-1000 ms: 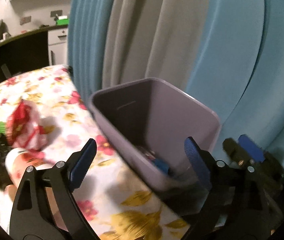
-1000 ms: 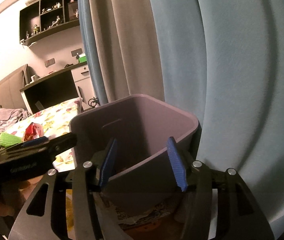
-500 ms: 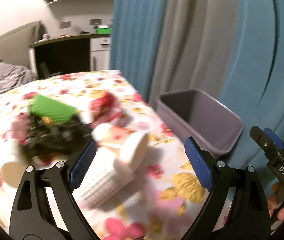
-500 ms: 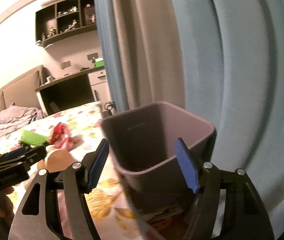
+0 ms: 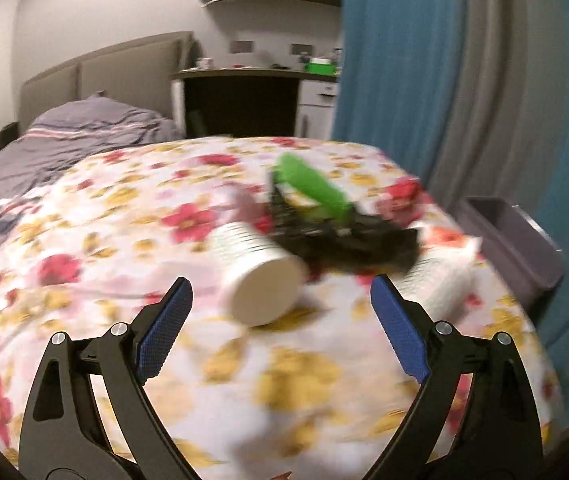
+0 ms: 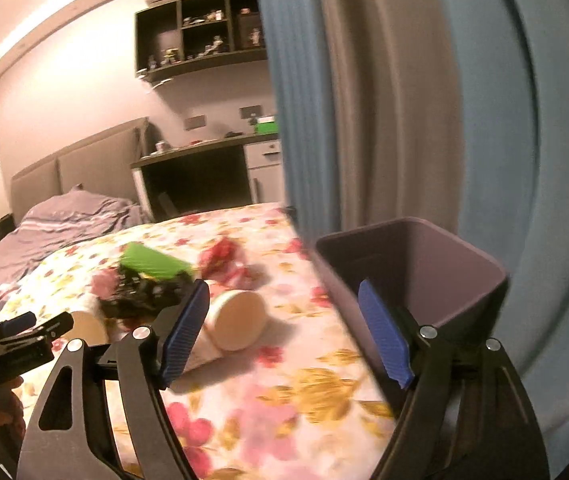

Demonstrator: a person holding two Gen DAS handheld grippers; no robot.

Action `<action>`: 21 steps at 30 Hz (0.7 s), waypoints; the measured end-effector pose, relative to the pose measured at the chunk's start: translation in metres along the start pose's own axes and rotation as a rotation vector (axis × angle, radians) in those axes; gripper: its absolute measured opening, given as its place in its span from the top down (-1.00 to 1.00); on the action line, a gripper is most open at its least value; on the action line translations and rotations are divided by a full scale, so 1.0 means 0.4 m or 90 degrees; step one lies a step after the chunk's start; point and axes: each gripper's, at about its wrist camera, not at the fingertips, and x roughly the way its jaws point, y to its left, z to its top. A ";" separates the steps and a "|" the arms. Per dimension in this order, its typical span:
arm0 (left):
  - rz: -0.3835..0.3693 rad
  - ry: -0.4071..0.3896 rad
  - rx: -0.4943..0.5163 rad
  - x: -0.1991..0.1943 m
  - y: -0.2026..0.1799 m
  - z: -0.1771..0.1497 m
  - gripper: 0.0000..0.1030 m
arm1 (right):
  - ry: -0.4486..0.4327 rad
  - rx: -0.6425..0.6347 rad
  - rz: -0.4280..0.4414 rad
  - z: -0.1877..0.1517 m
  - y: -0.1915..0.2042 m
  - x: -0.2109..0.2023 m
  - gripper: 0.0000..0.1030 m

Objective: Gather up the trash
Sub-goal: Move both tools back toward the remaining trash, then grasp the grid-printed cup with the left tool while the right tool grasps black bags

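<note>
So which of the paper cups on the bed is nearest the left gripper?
The white ribbed paper cup lying on its side, round end facing the left gripper, just ahead of its open fingers. The other cup lies farther right, toward the purple bin.

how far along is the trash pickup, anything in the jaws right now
Nothing is in hand: the left gripper and right gripper both have open, empty jaws. Still on the flowered bedspread are two paper cups, a black tray with a green piece, and a red wrapper. The bin waits beside the bed; these views don't show its contents.
</note>
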 end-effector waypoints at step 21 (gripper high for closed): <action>0.008 0.105 -0.012 0.161 0.089 -0.005 -0.25 | 0.049 -0.085 0.090 -0.003 0.260 0.077 -0.46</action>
